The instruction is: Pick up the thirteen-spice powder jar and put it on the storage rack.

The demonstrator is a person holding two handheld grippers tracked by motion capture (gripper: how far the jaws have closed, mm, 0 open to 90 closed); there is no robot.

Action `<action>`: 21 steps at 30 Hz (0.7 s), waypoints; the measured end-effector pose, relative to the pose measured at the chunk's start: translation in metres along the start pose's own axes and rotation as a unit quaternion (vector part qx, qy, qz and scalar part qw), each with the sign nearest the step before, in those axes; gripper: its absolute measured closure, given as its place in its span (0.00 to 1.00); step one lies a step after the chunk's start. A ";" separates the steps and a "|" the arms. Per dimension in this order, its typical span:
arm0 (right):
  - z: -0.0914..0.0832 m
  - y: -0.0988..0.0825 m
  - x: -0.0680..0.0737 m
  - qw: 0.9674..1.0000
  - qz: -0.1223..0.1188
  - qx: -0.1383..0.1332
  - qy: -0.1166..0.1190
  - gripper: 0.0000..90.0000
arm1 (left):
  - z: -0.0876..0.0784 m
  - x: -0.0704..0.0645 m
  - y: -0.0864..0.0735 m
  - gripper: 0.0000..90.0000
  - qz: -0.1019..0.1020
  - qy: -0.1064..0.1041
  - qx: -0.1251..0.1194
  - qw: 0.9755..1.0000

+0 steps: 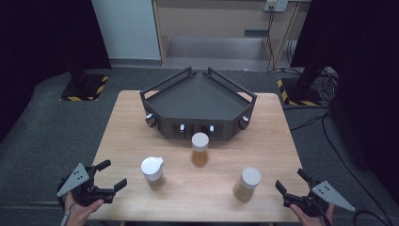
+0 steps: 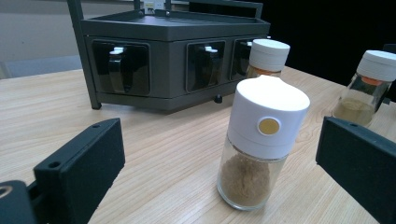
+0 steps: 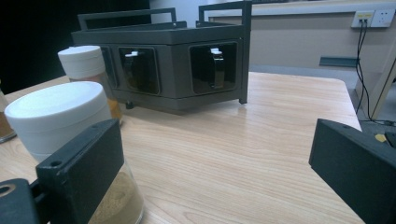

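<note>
Three glass spice jars with white caps stand on the wooden table (image 1: pixel 263 136). The left jar (image 1: pixel 153 172) holds brown powder and has a spouted cap. The middle jar (image 1: pixel 200 149) stands just in front of a dark grey rack (image 1: pixel 200 101). The right jar (image 1: pixel 247 183) is near the front. My left gripper (image 1: pixel 114 173) is open at the front left corner, pointing at the left jar (image 2: pixel 261 140), which stands a little beyond its jaws. My right gripper (image 1: pixel 290 180) is open at the front right corner. The right jar (image 3: pixel 60 116) is partly hidden behind its left jaw.
The rack (image 2: pixel 173 51) is an angled shelf with rails on top and jars in its front slots. It takes up the back middle of the table. The middle jar (image 2: pixel 267 56) and right jar (image 2: pixel 369 84) stand apart. Bare wood lies before my right gripper (image 3: pixel 215 140).
</note>
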State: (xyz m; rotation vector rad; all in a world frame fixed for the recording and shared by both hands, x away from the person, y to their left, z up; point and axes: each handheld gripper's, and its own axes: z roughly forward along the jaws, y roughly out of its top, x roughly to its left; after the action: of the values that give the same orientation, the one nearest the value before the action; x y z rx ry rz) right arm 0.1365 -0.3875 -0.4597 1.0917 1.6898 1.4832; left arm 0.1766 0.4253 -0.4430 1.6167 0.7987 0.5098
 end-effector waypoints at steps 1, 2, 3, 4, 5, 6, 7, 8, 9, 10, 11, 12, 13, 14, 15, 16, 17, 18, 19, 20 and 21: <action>0.000 0.000 0.000 1.000 0.000 0.000 0.001 0.04 | 0.000 0.000 0.001 0.00 0.001 0.000 0.003 1.000; 0.000 0.000 0.000 1.000 0.000 0.000 0.001 0.04 | 0.001 0.000 0.001 0.00 0.002 -0.001 0.003 1.000; 0.000 0.000 0.000 1.000 0.000 0.000 0.002 0.04 | 0.000 -0.001 0.001 0.00 0.005 -0.002 0.003 1.000; 0.000 0.000 0.000 1.000 0.000 0.000 0.002 0.04 | 0.000 -0.001 0.001 0.00 0.005 -0.002 0.003 1.000; 0.000 0.000 0.000 1.000 0.000 0.000 0.003 0.04 | 0.000 -0.002 0.001 0.00 0.006 -0.003 0.000 1.000; -0.001 0.000 0.000 1.000 0.001 0.000 0.003 0.03 | 0.000 -0.002 0.001 0.00 0.009 -0.002 0.001 1.000; -0.001 0.000 0.000 1.000 0.001 0.000 0.003 0.03 | 0.000 -0.003 0.001 0.00 0.010 -0.002 0.001 1.000; -0.001 0.000 0.000 1.000 0.002 -0.002 0.003 0.03 | 0.000 -0.003 0.001 0.00 0.007 -0.002 -0.001 1.000; -0.002 0.000 0.000 1.000 -0.001 0.000 0.003 0.03 | -0.001 -0.003 0.000 0.00 0.004 -0.002 -0.004 1.000; -0.003 0.000 0.000 1.000 0.000 -0.001 0.002 0.03 | -0.002 -0.004 0.001 0.00 0.004 -0.002 -0.004 1.000; -0.003 0.000 0.000 1.000 0.000 -0.001 0.002 0.03 | -0.002 -0.003 0.000 0.00 0.005 -0.006 -0.006 1.000; -0.004 -0.001 0.000 1.000 0.003 -0.003 0.000 0.03 | -0.003 -0.003 0.000 0.00 0.008 -0.010 -0.005 1.000; -0.005 -0.002 0.000 1.000 0.004 -0.006 -0.001 0.03 | -0.003 -0.003 0.000 0.01 0.007 -0.012 -0.005 1.000; -0.006 -0.002 0.000 1.000 0.006 -0.008 -0.003 0.03 | -0.003 -0.003 0.000 0.01 0.003 -0.014 -0.006 1.000; -0.006 -0.002 0.000 1.000 0.006 -0.009 -0.004 0.03 | -0.003 -0.003 -0.001 0.01 -0.002 -0.017 -0.009 1.000; -0.006 -0.002 0.000 1.000 0.006 -0.009 -0.004 0.03 | -0.003 -0.004 0.000 0.01 0.000 -0.016 -0.006 1.000; -0.005 -0.002 0.000 1.000 0.005 -0.008 -0.002 0.03 | -0.002 -0.004 0.001 0.01 0.006 -0.015 -0.001 1.000; -0.005 -0.002 0.000 1.000 0.004 -0.005 -0.001 0.03 | -0.002 -0.004 0.002 0.01 0.007 -0.015 0.001 1.000; -0.004 -0.002 0.000 1.000 0.003 -0.004 0.000 0.03 | -0.001 -0.004 0.003 0.01 0.006 -0.015 0.002 1.000; -0.004 -0.002 0.001 1.000 0.002 -0.004 0.000 0.03 | -0.001 -0.004 0.004 0.01 0.005 -0.014 0.005 1.000; -0.005 -0.002 0.001 1.000 0.004 -0.005 0.000 0.03 | -0.001 -0.003 0.006 0.01 0.006 -0.016 0.008 1.000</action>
State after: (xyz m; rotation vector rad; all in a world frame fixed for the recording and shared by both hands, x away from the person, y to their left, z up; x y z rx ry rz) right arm 0.1319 -0.3891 -0.4607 1.0952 1.6790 1.4949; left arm 0.1754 0.4230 -0.4363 1.6408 0.7708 0.4873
